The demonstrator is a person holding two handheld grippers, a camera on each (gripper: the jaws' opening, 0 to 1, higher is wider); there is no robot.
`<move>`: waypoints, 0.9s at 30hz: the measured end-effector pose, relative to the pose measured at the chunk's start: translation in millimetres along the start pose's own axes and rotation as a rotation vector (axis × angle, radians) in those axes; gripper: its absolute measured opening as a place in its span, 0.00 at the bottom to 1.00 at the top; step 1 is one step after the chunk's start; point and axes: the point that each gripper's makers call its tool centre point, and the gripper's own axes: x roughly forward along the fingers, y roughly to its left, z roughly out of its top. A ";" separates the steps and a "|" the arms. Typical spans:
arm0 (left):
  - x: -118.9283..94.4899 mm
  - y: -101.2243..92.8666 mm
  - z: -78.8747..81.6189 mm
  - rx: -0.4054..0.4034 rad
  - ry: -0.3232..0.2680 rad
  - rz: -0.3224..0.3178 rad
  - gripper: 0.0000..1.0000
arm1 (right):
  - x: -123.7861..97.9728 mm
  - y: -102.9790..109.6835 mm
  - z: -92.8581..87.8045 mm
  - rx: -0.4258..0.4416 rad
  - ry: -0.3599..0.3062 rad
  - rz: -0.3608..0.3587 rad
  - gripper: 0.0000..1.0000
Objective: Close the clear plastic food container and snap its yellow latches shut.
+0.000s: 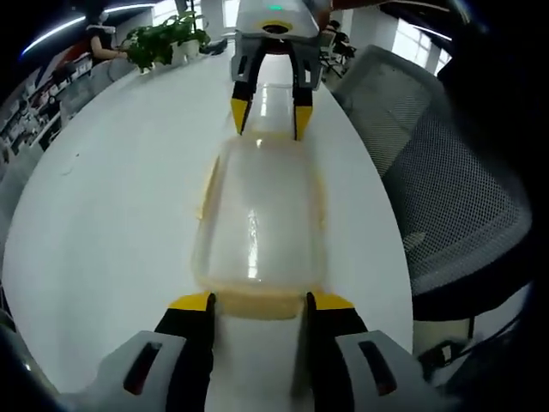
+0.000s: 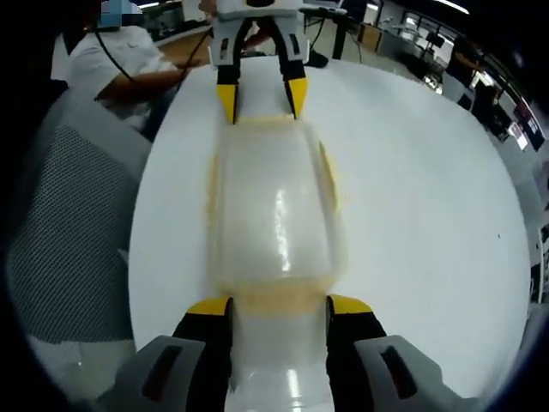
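A long white table (image 1: 111, 215) runs away from the camera in both views, its glossy top catching the ceiling lights. A grey mesh chair (image 1: 446, 189) stands close against one long edge of it; in the right gripper view the same chair (image 2: 64, 215) sits at the left, between the table and a seated person (image 2: 120, 64) in a white shirt whose arm rests on the far corner. A green plant (image 1: 163, 39) stands at the table's far end in the left gripper view, with shelves and windows behind.

The container (image 1: 257, 219) lies on the table's middle line, lengthwise between the two grippers, its clear lid down on top. Pale yellow latches (image 1: 208, 184) show along its sides and at its ends; whether they are snapped shut cannot be told.

The left gripper (image 1: 257, 302) has its jaws wide open, the yellow tips at the near end of the container, one at each corner, holding nothing. The right gripper (image 2: 279, 305) stands the same way at the opposite end, jaws wide open, tips at the container's edge and gripping nothing. Whether the tips touch the plastic cannot be told. Each gripper shows at the far end in the other's view, jaws apart and pointing down at the container's end.
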 end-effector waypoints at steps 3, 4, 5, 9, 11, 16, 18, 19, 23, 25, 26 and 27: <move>3.9 -0.9 -9.0 0.076 0.066 0.010 0.40 | 2.1 1.2 -1.0 -0.041 0.030 -0.003 0.40; 5.3 -2.9 -7.9 0.072 0.060 0.008 0.39 | 2.7 1.2 -1.4 -0.048 0.037 -0.004 0.39; 5.0 -3.5 -6.4 0.064 0.056 0.004 0.39 | 3.6 1.6 -1.2 -0.047 0.041 -0.003 0.39; 5.8 -1.2 -3.7 0.044 0.055 0.007 0.40 | 3.9 0.6 -1.0 -0.048 0.056 0.001 0.39; 6.8 -0.7 -2.8 0.023 0.058 0.003 0.40 | 4.0 0.2 -1.1 -0.039 0.060 0.008 0.39; 6.1 -1.2 -3.1 0.023 0.054 0.001 0.39 | 4.8 0.7 -1.8 -0.031 0.074 0.021 0.39; 6.0 -1.4 -3.1 0.020 0.051 0.002 0.39 | 5.1 1.1 -1.9 -0.027 0.079 0.027 0.39; 6.0 -1.5 -3.2 0.019 0.049 0.003 0.39 | 5.5 0.8 -1.6 -0.025 0.088 0.030 0.39; 5.8 -2.3 -2.8 0.018 0.051 0.007 0.39 | 5.7 1.0 -2.7 -0.035 0.103 0.035 0.39; 5.8 -2.5 -2.7 0.015 0.052 0.009 0.39 | 5.7 0.9 -2.8 -0.031 0.105 0.035 0.39; 5.9 -2.4 -2.6 0.017 0.051 0.008 0.39 | 5.8 0.9 -2.8 -0.028 0.106 0.035 0.39; 6.0 -2.3 -2.5 0.017 0.050 0.007 0.39 | 6.0 0.8 -3.0 -0.033 0.108 0.037 0.39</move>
